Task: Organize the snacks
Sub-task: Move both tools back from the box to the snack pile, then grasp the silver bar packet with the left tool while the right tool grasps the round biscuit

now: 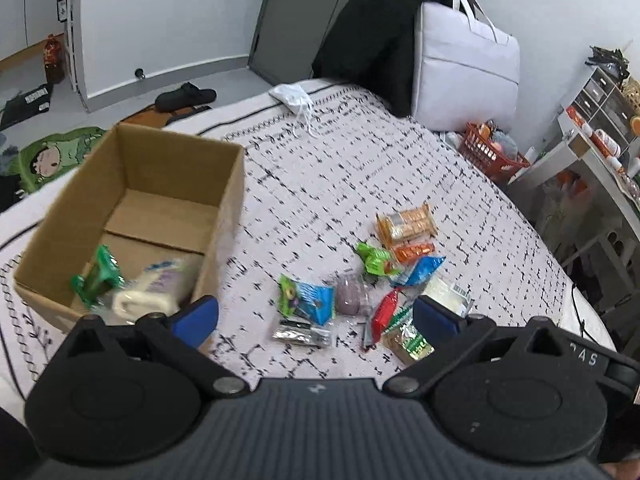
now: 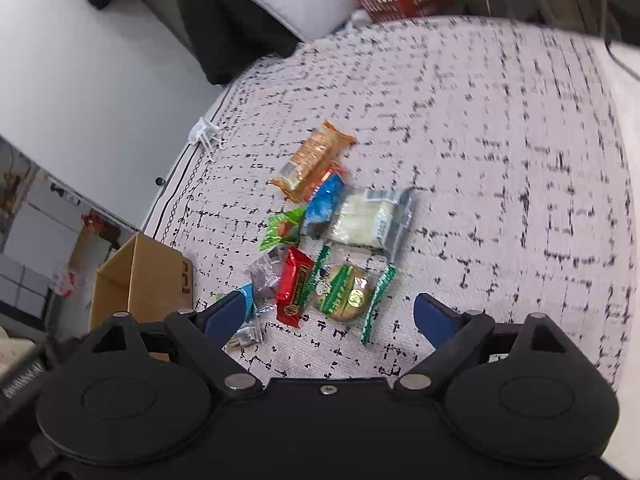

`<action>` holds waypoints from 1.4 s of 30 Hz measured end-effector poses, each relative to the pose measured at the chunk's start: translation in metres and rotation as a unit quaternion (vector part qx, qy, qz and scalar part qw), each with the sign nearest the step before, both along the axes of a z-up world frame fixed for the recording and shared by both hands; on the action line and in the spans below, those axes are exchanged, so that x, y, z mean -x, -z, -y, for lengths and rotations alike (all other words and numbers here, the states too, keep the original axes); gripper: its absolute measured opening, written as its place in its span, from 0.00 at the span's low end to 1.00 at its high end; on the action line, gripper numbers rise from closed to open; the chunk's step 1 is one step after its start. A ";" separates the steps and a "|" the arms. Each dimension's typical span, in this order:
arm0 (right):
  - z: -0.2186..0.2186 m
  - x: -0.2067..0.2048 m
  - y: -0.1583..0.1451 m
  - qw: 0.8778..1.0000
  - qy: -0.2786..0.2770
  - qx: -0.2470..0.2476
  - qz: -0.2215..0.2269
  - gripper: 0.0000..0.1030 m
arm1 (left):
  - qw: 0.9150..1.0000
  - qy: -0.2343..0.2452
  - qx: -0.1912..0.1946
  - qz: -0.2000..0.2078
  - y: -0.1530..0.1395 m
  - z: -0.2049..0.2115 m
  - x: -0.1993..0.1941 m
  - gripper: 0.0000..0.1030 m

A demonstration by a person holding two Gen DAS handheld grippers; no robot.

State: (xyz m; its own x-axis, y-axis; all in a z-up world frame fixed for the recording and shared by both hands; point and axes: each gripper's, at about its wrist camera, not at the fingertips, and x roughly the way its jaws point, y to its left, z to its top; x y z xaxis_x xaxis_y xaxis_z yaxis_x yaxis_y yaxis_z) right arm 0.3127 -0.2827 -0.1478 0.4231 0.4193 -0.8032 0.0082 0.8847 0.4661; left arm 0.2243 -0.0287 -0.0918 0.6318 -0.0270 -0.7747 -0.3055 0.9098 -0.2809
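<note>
A pile of snack packets lies on the patterned bedspread point(image 1: 340, 168): an orange cracker pack point(image 1: 406, 222), a green packet point(image 1: 374, 258), a blue packet point(image 1: 310, 302), a red bar point(image 1: 384, 312). An open cardboard box point(image 1: 132, 216) at left holds a green packet point(image 1: 98, 278) and a pale packet point(image 1: 160, 284). My left gripper point(image 1: 316, 314) is open and empty above the pile. My right gripper point(image 2: 330, 316) is open and empty, over a green-wrapped round cake point(image 2: 346, 294) and the red bar point(image 2: 294, 286). The box point(image 2: 140, 280) shows at left.
A white zip bag point(image 1: 464, 64) and a dark garment point(image 1: 372, 28) stand at the bed's far end. A red basket point(image 1: 490, 152) and a shelf unit point(image 1: 592, 140) are at the right. A white cloth pouch point(image 1: 292, 96) lies on the bed.
</note>
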 end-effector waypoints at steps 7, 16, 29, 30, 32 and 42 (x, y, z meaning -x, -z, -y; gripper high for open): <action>0.008 -0.011 0.022 0.999 -0.004 -0.031 -0.026 0.76 | 1.000 0.004 0.004 -0.010 0.022 0.015 -0.013 0.98; 0.006 -0.028 0.049 0.997 -0.013 -0.055 -0.060 0.71 | 0.999 0.004 -0.002 -0.033 0.053 0.024 -0.033 0.94; -0.011 -0.044 0.066 0.996 -0.054 -0.031 -0.062 0.71 | 0.996 0.004 -0.027 -0.083 0.096 0.026 -0.052 0.80; -0.014 -0.045 0.066 0.996 -0.061 -0.026 -0.058 0.71 | 0.996 0.003 -0.028 -0.089 0.099 0.026 -0.053 0.78; -0.019 -0.047 0.067 0.996 -0.072 -0.014 -0.050 0.71 | 0.995 0.001 -0.030 -0.099 0.105 0.025 -0.055 0.74; -0.045 -0.041 0.063 0.990 -0.124 0.074 -0.001 0.58 | 0.994 0.004 -0.032 -0.100 0.106 0.026 -0.056 0.58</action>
